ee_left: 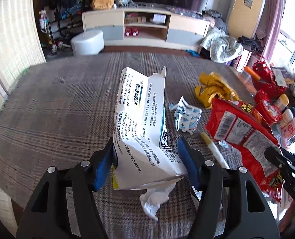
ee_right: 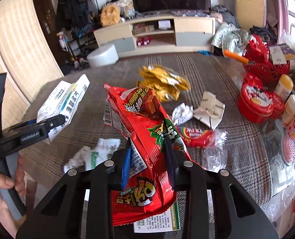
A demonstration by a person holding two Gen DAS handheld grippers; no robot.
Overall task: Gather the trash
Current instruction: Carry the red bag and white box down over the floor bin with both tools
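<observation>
My left gripper (ee_left: 147,159) is shut on a crushed white printed carton (ee_left: 141,107) and holds it above the plaid table (ee_left: 57,109); the carton also shows in the right wrist view (ee_right: 61,101). My right gripper (ee_right: 149,159) is shut on a red snack bag (ee_right: 143,131), lifted off the table; the bag also shows in the left wrist view (ee_left: 243,131). On the table lie a yellow wrapper (ee_right: 163,81), crumpled white paper (ee_right: 182,112), a Skittles wrapper (ee_right: 195,136), clear plastic (ee_right: 215,149) and a white-green wrapper (ee_right: 95,153).
Red tins (ee_right: 255,101), bottles (ee_right: 287,85) and a red basket (ee_right: 267,67) crowd the table's right side. A torn blue-white wrapper (ee_left: 186,115) and a pen (ee_left: 215,149) lie near the carton. A TV cabinet (ee_left: 143,27) and a white stool (ee_left: 87,41) stand beyond the table.
</observation>
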